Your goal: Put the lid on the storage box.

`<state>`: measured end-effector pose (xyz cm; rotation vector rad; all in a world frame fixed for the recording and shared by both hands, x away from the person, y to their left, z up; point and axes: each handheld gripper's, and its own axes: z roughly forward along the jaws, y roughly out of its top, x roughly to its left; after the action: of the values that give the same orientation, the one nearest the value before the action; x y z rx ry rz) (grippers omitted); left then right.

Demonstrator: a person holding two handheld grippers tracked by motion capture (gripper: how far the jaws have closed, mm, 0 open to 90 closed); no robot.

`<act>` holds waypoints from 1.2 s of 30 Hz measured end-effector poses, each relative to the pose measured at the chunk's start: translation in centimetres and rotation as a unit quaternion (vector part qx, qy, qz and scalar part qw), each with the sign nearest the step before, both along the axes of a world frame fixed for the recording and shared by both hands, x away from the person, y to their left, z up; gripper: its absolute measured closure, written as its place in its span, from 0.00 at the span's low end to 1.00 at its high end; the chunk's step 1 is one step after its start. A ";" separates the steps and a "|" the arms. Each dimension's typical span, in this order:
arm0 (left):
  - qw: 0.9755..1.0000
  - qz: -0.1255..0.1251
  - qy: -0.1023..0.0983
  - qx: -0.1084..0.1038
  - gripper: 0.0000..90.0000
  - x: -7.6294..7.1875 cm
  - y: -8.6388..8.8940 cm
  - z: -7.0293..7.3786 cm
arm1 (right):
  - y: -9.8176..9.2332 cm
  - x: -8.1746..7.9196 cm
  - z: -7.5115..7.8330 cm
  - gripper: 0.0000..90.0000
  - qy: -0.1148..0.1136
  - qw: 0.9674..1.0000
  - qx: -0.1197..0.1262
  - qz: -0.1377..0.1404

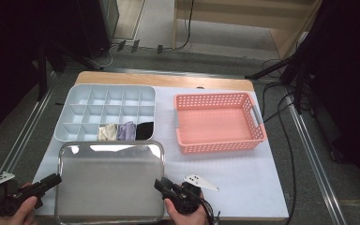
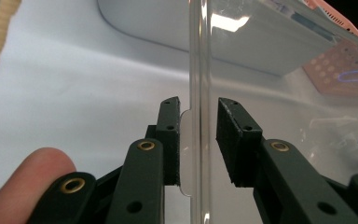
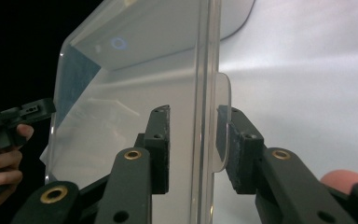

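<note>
Clear lid (image 1: 110, 180) lying flat on the white mat (image 1: 243, 173), just in front of the pale divided organiser (image 1: 105, 112) and to the near left of the pink basket (image 1: 218, 122); three rolled socks (image 1: 125, 131) are seen in the organiser's near row. Left gripper (image 2: 198, 135) is set astride the lid's left edge at its small tab, jaws a little apart, one pad at the tab and the other clear of the rim; no firm pinch is shown. Right gripper (image 3: 193, 140) straddles the lid's right edge likewise, pads close on either side, contact not certain. Both hands are held low at the lid's near corners, jaws pointing inward and nearly level. For a clean lift, both rims should be pinched squarely and raised together, the lid being kept level.
</note>
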<state>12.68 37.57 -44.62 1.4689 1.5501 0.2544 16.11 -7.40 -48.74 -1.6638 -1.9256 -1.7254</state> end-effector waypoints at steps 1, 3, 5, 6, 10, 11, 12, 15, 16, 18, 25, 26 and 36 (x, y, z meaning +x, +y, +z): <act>1.000 -0.001 0.000 0.001 0.79 0.0 0.1 0.1 | 0.0 0.0 0.1 0.74 -0.002 1.000 0.000 0.000; 1.000 0.001 0.001 -0.003 0.79 0.1 0.1 0.3 | 0.2 0.1 0.3 0.74 -0.006 1.000 -0.002 -0.003; 1.000 0.002 -0.002 -0.001 0.79 0.2 0.2 0.5 | 0.3 0.2 0.6 0.74 -0.004 1.000 -0.004 -0.005; 1.000 0.003 -0.003 -0.002 0.79 0.3 0.2 0.7 | 0.4 0.3 0.6 0.74 -0.009 1.000 -0.004 -0.007; 1.000 0.007 -0.009 0.004 0.79 0.7 0.5 1.3 | 0.8 0.7 1.1 0.73 -0.014 1.000 -0.003 -0.010; 1.000 0.011 -0.009 0.003 0.79 0.8 0.5 1.4 | 0.9 0.8 1.2 0.73 -0.013 1.000 -0.003 -0.010; 1.000 0.015 -0.011 0.001 0.79 0.9 0.6 1.6 | 1.0 1.0 1.2 0.73 -0.017 1.000 -0.002 -0.010; 1.000 0.015 -0.020 0.002 0.79 1.3 0.9 2.2 | 1.4 1.5 1.6 0.73 -0.022 1.000 -0.001 -0.013; 1.000 0.015 -0.022 0.003 0.79 1.5 1.0 2.4 | 1.6 1.7 1.8 0.73 -0.023 1.000 -0.001 -0.014; 0.999 0.019 -0.027 0.007 0.79 2.0 1.2 2.8 | 1.9 2.3 2.0 0.73 -0.033 0.999 -0.002 -0.013; 0.999 0.026 -0.030 0.032 0.78 4.2 1.4 2.5 | 3.0 4.4 1.5 0.70 -0.035 0.999 -0.009 -0.013; 0.998 0.029 -0.027 0.040 0.77 4.4 1.3 2.3 | 3.1 4.6 1.2 0.70 -0.029 0.999 -0.007 -0.016; 0.998 0.012 -0.021 0.054 0.62 4.4 0.8 0.4 | 3.8 5.0 0.3 0.62 -0.054 0.998 -0.031 -0.023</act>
<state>17.07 38.35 -44.27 1.5187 1.5413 0.3858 21.11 -3.58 -48.41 -1.6801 -2.0219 -1.8268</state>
